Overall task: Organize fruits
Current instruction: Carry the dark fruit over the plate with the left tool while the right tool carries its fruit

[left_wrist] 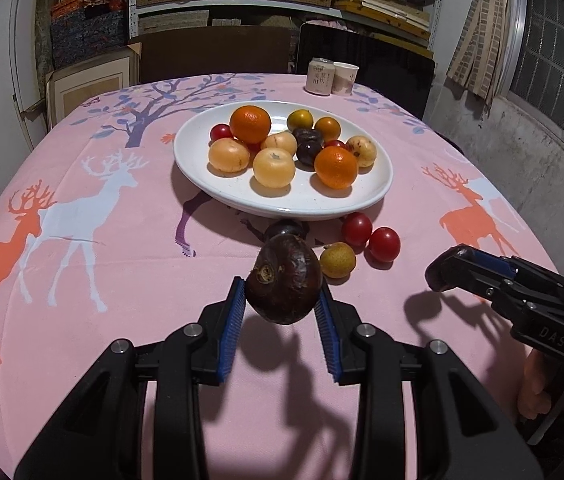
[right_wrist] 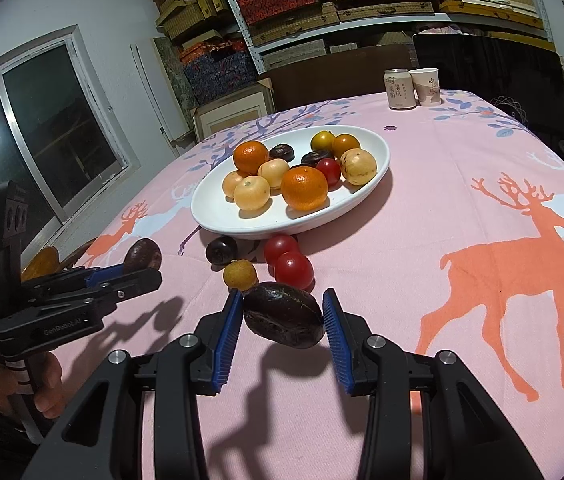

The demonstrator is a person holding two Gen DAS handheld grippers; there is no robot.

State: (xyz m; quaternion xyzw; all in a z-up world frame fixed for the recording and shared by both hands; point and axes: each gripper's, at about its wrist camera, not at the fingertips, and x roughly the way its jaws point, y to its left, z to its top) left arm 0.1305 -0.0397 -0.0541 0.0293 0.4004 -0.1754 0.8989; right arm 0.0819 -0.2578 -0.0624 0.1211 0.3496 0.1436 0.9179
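Observation:
My left gripper (left_wrist: 282,300) is shut on a dark brown water chestnut (left_wrist: 285,280) and holds it above the pink cloth, near the front of the white plate (left_wrist: 218,188). It also shows in the right wrist view (right_wrist: 142,266). My right gripper (right_wrist: 282,312) is shut on another dark chestnut (right_wrist: 284,316), just in front of the loose fruit; it shows in the left wrist view (left_wrist: 438,276). The plate (right_wrist: 370,184) holds oranges, pale yellow fruits, dark chestnuts and cherry tomatoes.
On the cloth before the plate lie two red tomatoes (left_wrist: 370,238), a small yellow fruit (left_wrist: 337,260) and a dark chestnut (right_wrist: 221,249). A can (left_wrist: 319,77) and a paper cup (left_wrist: 345,78) stand at the table's far side.

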